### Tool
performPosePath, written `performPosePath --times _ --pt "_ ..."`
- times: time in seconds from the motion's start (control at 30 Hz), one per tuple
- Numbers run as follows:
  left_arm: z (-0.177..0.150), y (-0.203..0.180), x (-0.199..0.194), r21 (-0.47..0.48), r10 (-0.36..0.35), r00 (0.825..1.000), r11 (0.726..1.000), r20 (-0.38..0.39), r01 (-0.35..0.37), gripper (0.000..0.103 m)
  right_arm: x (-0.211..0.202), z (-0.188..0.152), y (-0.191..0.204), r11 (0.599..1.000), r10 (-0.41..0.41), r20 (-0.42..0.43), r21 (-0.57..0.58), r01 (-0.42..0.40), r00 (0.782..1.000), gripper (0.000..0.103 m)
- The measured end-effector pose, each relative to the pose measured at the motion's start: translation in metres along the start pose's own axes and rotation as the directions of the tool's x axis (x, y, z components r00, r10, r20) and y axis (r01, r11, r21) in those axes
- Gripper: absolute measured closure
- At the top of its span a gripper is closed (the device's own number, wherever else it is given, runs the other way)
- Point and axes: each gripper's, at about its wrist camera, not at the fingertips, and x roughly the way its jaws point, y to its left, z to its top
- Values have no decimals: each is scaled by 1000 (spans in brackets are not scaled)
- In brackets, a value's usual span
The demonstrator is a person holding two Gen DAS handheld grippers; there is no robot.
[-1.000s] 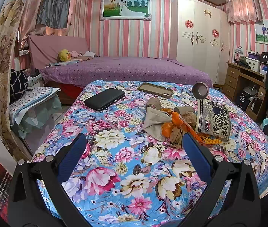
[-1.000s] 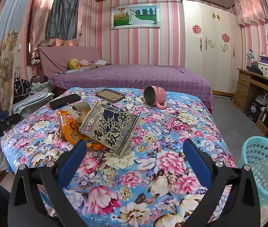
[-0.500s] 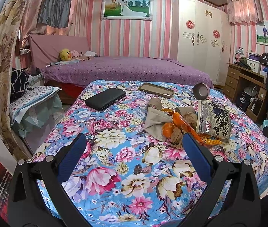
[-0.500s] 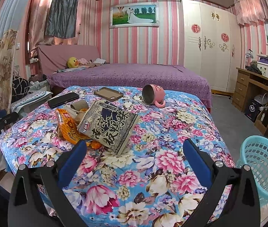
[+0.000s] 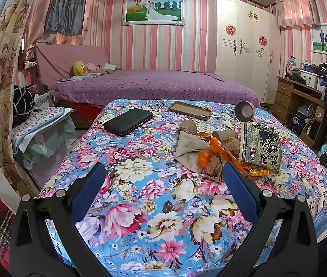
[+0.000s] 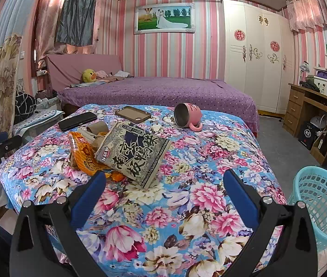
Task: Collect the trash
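Two grippers hover over the near edge of a floral-covered table (image 5: 140,184), each spread wide with nothing between its blue pads — the left gripper (image 5: 163,189) from the table's left side, the right gripper (image 6: 164,191) from its right. Just beyond lies the trash, bunched in one heap: a grey printed snack bag (image 6: 135,152) resting on an orange wrapper (image 6: 82,154), with crumpled brown paper (image 5: 191,150) and a cardboard tube (image 5: 224,135) touching them. Farther back sit a black case (image 5: 128,121), a phone in a brown case (image 5: 190,110) and a pink mug (image 6: 187,116) tipped on its side. A turquoise basket (image 6: 320,198) stands on the floor beside the table — right of it.
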Motion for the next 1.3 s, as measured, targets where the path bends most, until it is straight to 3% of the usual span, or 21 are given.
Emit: performPosePath --times 1.3 --pt "0 -1 -1 -2 -1 1000 1000 5 1 5 -1 -1 1 1000 -6 0 -3 6 1000 4"
